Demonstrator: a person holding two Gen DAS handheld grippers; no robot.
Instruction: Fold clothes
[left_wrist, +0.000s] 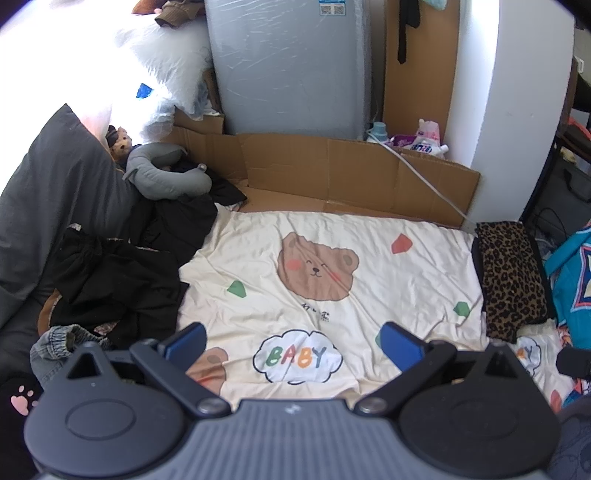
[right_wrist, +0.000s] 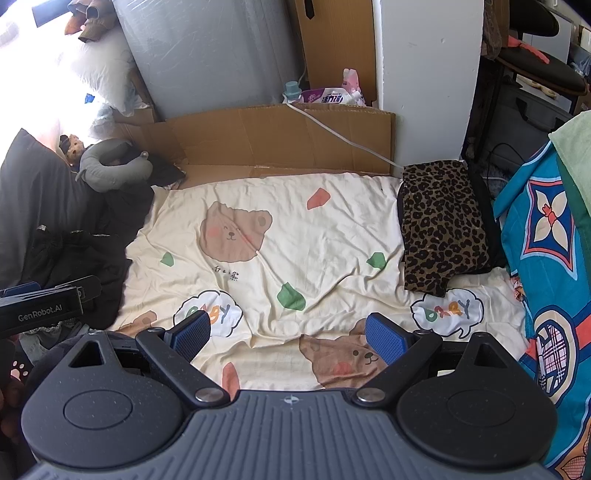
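Beside bedsheet (right_wrist: 332, 229), leopard-print garment (right_wrist: 443, 225) lengthwise, seemingly folded.

The left edge cuts off the dark grey pillow (left_wrist: 55, 177); black clothes (left_wrist: 122, 273) hide a denim garment (left_wrist: 55, 347).

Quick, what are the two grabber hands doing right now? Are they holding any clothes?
Left gripper: jaws open, holding nothing, above the cream bear-print bed sheet.
Right gripper: jaws open, holding nothing, above the same sheet.

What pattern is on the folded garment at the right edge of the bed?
Leopard print, brown with black spots, on the folded garment; clearest in the right wrist view.
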